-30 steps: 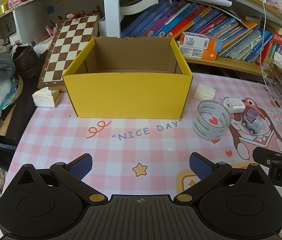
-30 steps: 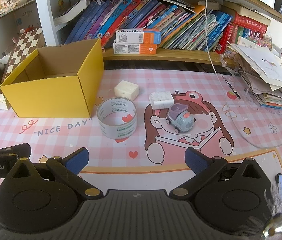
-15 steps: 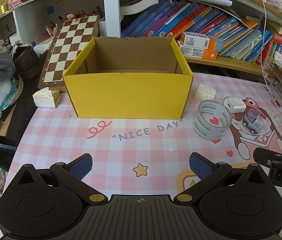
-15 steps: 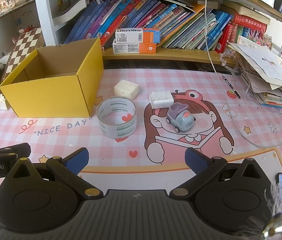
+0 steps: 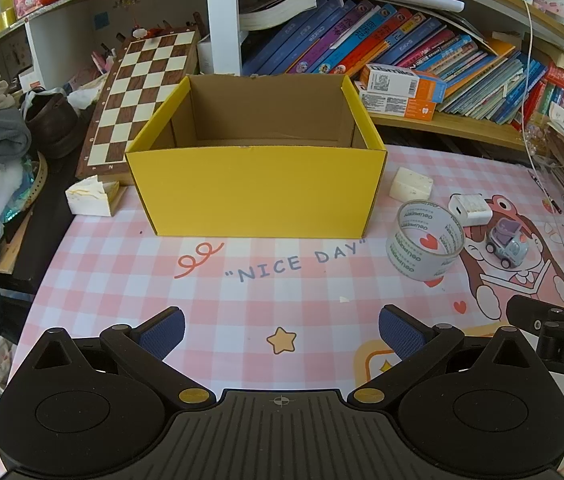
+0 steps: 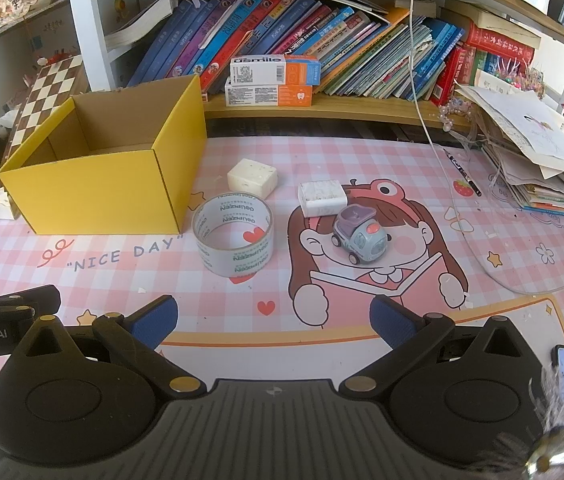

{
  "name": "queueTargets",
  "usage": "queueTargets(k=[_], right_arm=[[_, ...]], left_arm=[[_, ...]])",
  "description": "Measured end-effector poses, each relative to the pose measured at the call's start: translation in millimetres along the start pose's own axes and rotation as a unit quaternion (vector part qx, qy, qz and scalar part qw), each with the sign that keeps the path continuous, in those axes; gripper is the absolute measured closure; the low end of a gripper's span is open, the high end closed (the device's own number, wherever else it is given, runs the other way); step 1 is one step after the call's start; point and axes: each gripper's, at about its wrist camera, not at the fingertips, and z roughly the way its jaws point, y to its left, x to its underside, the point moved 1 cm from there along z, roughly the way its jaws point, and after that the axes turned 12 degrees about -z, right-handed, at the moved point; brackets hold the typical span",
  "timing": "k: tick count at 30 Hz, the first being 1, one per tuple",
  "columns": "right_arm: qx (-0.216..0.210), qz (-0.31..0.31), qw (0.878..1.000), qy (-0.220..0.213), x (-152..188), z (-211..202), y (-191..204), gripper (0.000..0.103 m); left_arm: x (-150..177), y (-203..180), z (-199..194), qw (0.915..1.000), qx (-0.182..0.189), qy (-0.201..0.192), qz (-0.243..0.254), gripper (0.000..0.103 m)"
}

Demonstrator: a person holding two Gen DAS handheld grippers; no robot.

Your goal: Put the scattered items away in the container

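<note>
While jaws of left gripper point(image 5: 280, 330) and right gripper point(image 6: 274, 318) are held wide apart, nothing is gripped; both hover low over pink checked table point(image 6: 122, 260). Tape roll point(image 6: 233, 234) is stood on edge ahead of right gripper, just beside yellow box point(image 5: 256, 194). Toy car point(image 6: 360, 240) is seen right of tape, touching white block point(image 6: 322, 199). Cream block point(image 6: 252, 179) is set near box corner. Box is seen open-topped, interior bare.
</note>
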Motion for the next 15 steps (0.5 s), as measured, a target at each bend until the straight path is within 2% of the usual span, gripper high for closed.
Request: queueTargets(k=[15], right_arm=[[-0.001,-0.002,1.0,0.001,0.7,1.7,0.6,0.0]], left_arm=[[-0.7,-1.7,0.3,1.0,-0.001,0.001,0.002,0.0]])
